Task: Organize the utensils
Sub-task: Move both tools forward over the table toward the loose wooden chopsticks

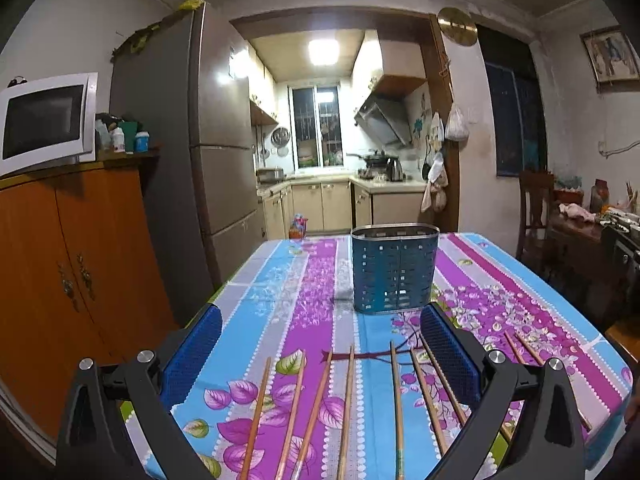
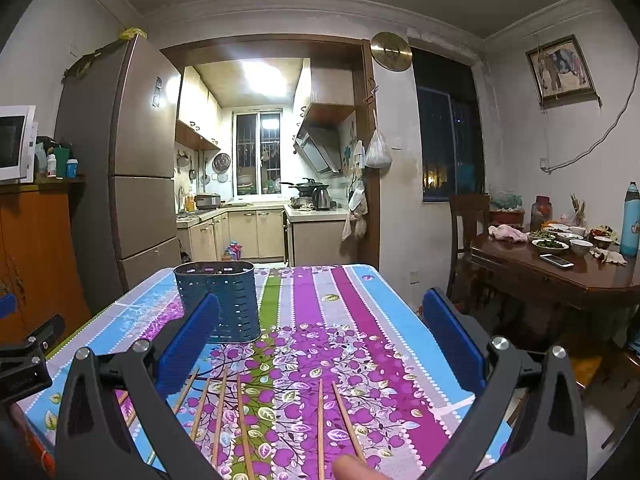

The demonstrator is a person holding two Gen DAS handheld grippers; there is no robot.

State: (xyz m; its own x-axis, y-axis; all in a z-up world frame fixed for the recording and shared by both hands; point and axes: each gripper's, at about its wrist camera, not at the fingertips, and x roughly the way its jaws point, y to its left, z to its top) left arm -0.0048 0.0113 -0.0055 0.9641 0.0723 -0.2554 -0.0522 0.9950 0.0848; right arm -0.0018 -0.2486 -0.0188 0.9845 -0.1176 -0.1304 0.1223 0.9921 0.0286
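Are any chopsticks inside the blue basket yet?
No, the blue basket shows no sticks poking out, and the chopsticks all lie flat on the tablecloth.

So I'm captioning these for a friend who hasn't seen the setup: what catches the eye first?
The loud purple-and-blue floral tablecloth fills the foreground. A blue perforated holder stands upright toward its far end, and wooden chopsticks lie side by side along the near edge. Both tongs, left and right, hang open above the chopsticks, holding nothing.
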